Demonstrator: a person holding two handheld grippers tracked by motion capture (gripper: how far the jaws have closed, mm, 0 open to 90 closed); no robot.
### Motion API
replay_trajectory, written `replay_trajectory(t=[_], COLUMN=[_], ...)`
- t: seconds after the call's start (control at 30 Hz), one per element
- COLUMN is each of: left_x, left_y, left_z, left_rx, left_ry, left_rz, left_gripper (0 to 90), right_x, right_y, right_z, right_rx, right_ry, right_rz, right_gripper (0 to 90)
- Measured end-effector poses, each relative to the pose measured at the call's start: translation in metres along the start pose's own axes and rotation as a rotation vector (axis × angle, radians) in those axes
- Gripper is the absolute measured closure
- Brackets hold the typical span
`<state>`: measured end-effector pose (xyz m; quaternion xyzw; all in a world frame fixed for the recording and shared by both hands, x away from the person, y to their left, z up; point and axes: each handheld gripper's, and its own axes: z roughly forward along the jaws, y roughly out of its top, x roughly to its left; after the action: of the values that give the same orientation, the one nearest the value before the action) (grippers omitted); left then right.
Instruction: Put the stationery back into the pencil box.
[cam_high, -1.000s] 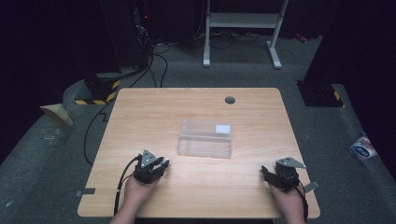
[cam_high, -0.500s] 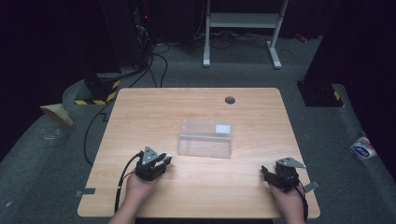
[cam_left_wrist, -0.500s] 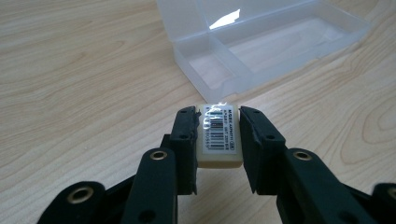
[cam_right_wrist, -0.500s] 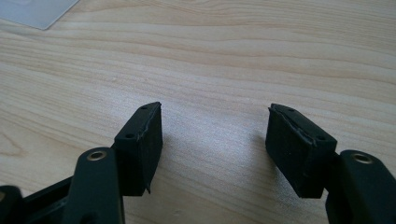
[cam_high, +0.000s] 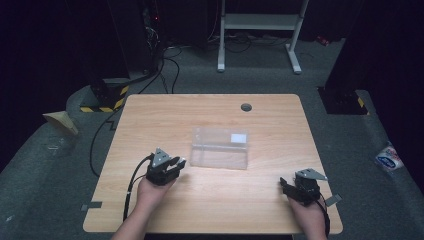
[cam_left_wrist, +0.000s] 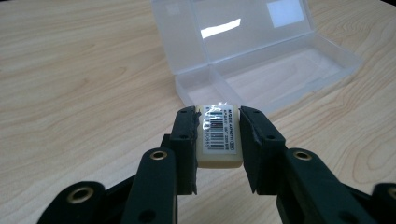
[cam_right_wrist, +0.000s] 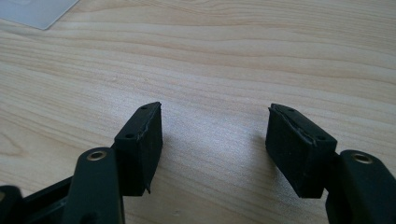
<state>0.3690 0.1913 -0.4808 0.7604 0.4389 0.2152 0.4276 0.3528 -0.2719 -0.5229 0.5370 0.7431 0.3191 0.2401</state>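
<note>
A dark room with cables and a white stand behind, and in front of me a pale wooden table with 1 clear plastic box lying open near its middle, lid propped up behind the shallow tray. My left gripper is clamped on a small cream block with a barcode label, both pads pressing its sides, and I hold it off the wood just short of the box's near corner; in the high view my left gripper sits close beside the box's left end. My right gripper rests low at the near right of the table, well apart from the box, its 2 jaws spread wide with nothing between them but bare grain. I judge the next job is to carry the block over the tray wall and set it inside. The risks I see: the box is light and unheld, so a nudge from my jaw could slide it or tip the lid; the label looks glossy, so the block may slip or twist; letting go too high could bounce it out
</note>
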Motion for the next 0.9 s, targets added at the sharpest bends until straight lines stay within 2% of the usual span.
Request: replay_trajectory(t=[0.07, 0.2, 0.43, 0.5, 0.77, 0.9], left_x=[-0.001, -0.003, -0.003, -0.001, -0.002, -0.002], left_y=[0.004, 0.013, 0.024, 0.026, 0.036, 0.041], left_z=[0.002, 0.008, 0.02, 0.022, 0.038, 0.049], left_rx=[-0.005, 0.009, 0.012, 0.004, 0.037, 0.075], left_ry=[0.001, -0.007, -0.007, -0.012, 0.007, 0.014], left_rz=[-0.005, 0.016, -0.009, -0.031, -0.022, -0.006], left_gripper=[67.6, 67.6, 67.7, 67.7, 67.7, 67.7], right_x=[0.0, 0.0, 0.0, 0.0, 0.0, 0.0], right_y=[0.0, 0.0, 0.0, 0.0, 0.0, 0.0], right_z=[0.0, 0.0, 0.0, 0.0, 0.0, 0.0], right_rx=[0.0, 0.0, 0.0, 0.0, 0.0, 0.0], right_ry=[0.0, 0.0, 0.002, 0.002, 0.003, 0.003], right_rz=[0.0, 0.001, -0.001, -0.002, -0.002, -0.001], right_gripper=[36.0, 35.9, 36.0, 35.9, 35.9, 35.9])
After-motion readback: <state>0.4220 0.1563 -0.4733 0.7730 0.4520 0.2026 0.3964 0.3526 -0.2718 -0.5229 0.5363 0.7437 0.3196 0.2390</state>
